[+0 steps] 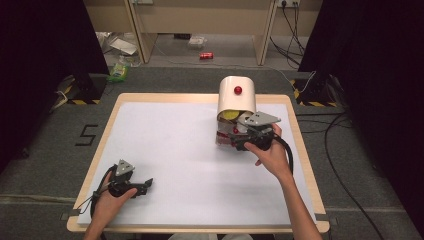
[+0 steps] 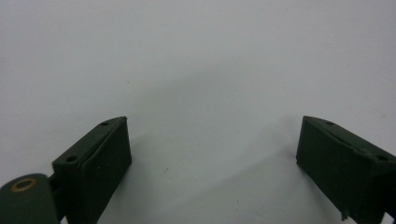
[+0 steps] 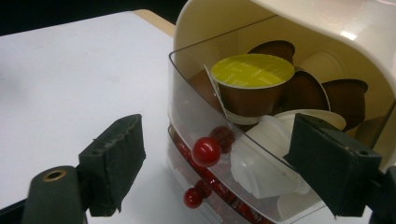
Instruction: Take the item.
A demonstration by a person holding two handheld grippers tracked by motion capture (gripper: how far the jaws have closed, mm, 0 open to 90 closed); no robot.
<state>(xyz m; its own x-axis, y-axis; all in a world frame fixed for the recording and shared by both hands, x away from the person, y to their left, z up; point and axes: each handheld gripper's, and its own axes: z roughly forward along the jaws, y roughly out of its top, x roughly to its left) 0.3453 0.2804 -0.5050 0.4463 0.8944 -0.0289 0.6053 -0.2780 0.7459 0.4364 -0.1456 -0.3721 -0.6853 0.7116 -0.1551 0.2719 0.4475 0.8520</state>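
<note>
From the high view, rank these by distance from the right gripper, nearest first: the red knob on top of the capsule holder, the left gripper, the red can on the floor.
1. Red knob: just beyond the right gripper, on the cream holder.
2. Red can: on the floor past the table's far edge.
3. Left gripper: near-left corner, across the white sheet.

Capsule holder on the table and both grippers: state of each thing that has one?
Cream capsule holder: upright on the table, lid shut.
Upper clear drawer: pulled out, holding capsules.
Yellow-lidded capsule: tilted, lying on top of the others.
Lower drawer: partly out, with a red knob.
Right gripper: open, fingers either side of the upper drawer's red knob, not touching it.
Left gripper: open, nothing between fingers.
</note>
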